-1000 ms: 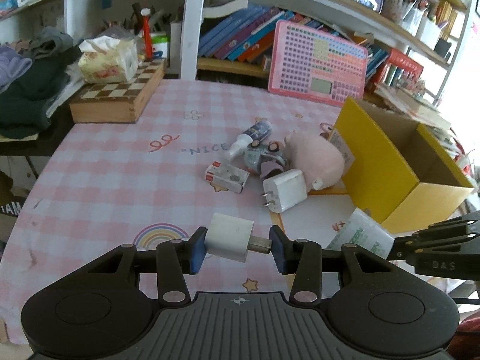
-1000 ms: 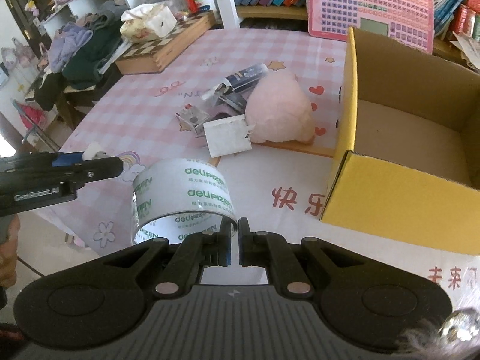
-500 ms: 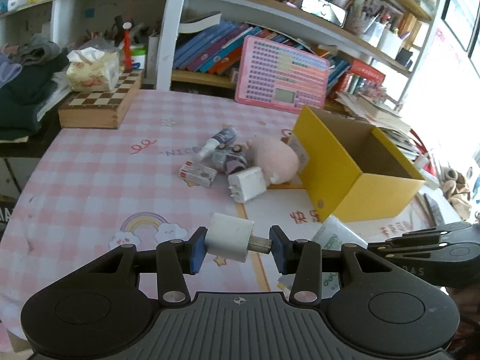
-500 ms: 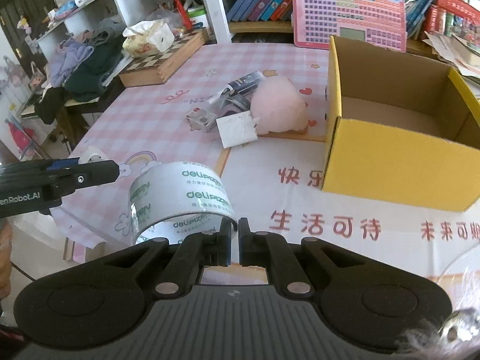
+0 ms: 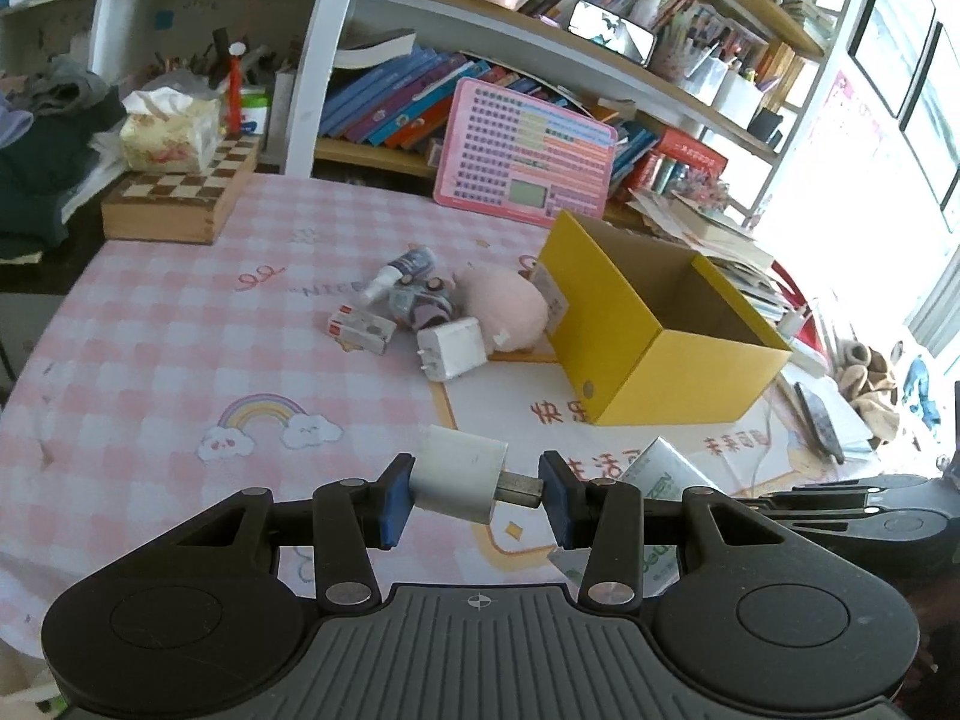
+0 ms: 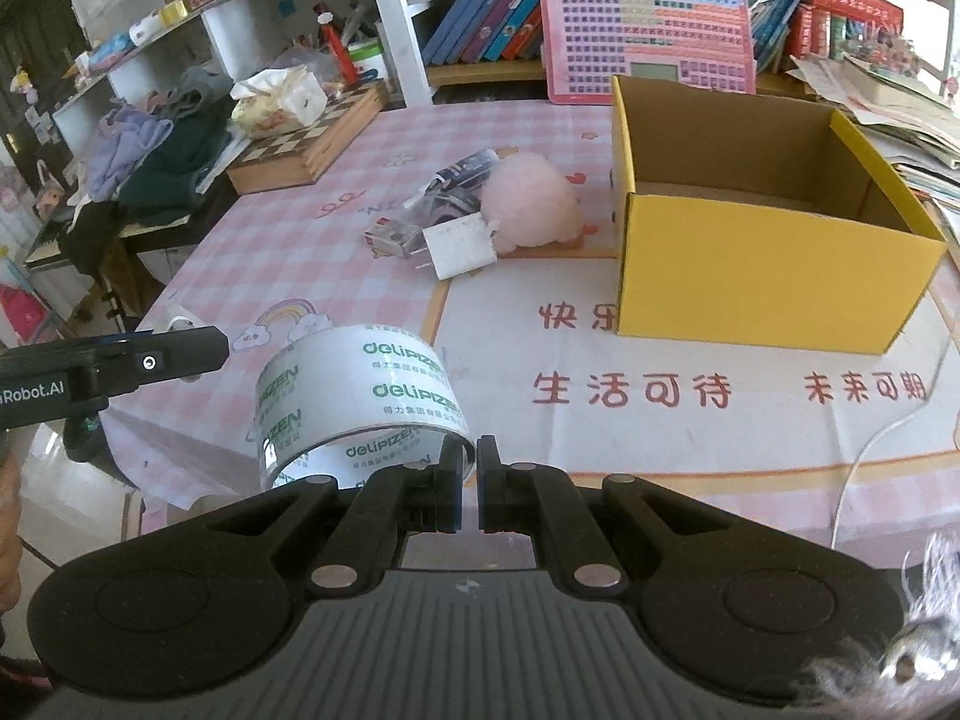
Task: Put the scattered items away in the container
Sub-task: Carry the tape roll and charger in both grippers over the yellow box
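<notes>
Nearest, the left gripper [image 5: 477, 495] is clamped on a small white charger cube [image 5: 461, 474], one blue pad on its smooth rounded body, the other on its metal plug end. The right gripper [image 6: 469, 483] has its jaws pressed together on the wall of a tape roll [image 6: 354, 399], a glossy clear ring printed with green lettering, which sticks out to the left of the fingers. Both are held above the near edge of the table [image 6: 288, 240], whose cloth is pink-and-white check with a rainbow print.

Towards the table's middle lies a cluster of loose items: a square white plug adapter [image 5: 453, 348], a small red-and-white packet [image 5: 360, 329], a little spray bottle [image 5: 399, 270] and a soft, fuzzy pink plush [image 6: 531, 210]. Just right of the plush stands the yellow cardboard box [image 6: 768, 276], open-topped, its brown inside bare as far as can be seen.

Compared with a second ago, both cameras sit further back and higher, so the whole box and more of the bookshelf beyond show; the grips are unchanged.
</notes>
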